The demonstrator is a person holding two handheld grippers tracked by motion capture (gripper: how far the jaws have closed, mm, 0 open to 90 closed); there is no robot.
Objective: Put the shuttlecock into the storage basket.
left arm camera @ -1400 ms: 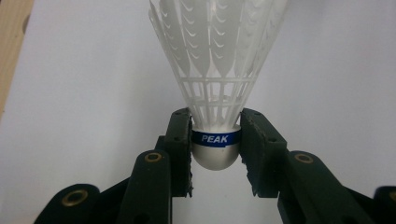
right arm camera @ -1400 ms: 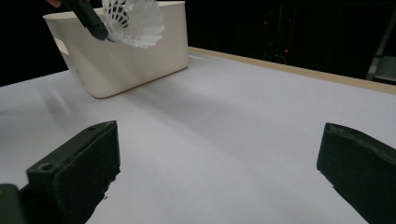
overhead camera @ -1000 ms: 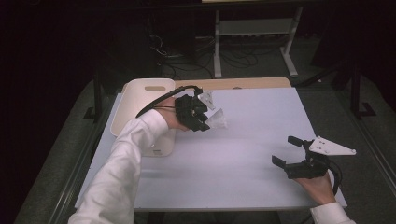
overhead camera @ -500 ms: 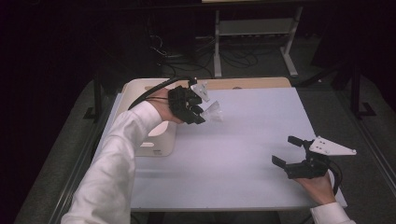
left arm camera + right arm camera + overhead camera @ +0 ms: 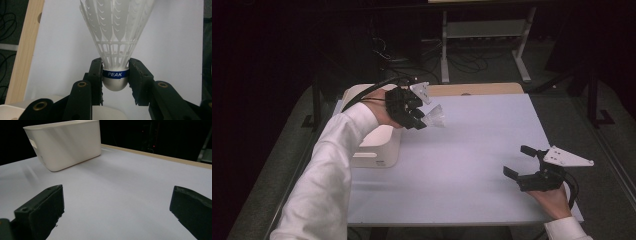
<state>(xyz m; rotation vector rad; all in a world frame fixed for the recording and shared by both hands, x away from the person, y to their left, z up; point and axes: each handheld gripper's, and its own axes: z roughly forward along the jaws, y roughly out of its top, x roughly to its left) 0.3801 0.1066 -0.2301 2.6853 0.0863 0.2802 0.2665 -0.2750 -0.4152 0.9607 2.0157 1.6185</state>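
A white plastic shuttlecock (image 5: 115,37) with a blue band marked PEAK is clamped by its rounded cap between the jaws of my left gripper (image 5: 115,77). In the high view that left gripper (image 5: 419,120) hangs above the right rim of a cream bin (image 5: 379,142), with the shuttlecock (image 5: 434,117) pointing right over the table. My right gripper (image 5: 521,161) rests near the table's front right, jaws wide apart and nothing between them. The right gripper view looks between its own spread jaws (image 5: 117,212) across the sheet to the cream bin (image 5: 67,143).
A white sheet covers the table (image 5: 472,150), with a wooden strip (image 5: 482,89) along its far edge. Beyond the table stand a metal frame (image 5: 482,40) and cables on a dark floor. The person's white sleeve (image 5: 329,170) crosses the bin's left side.
My left gripper has carried the shuttlecock up and toward the far left, from beside the bin to over its right rim. The right gripper has stayed still.
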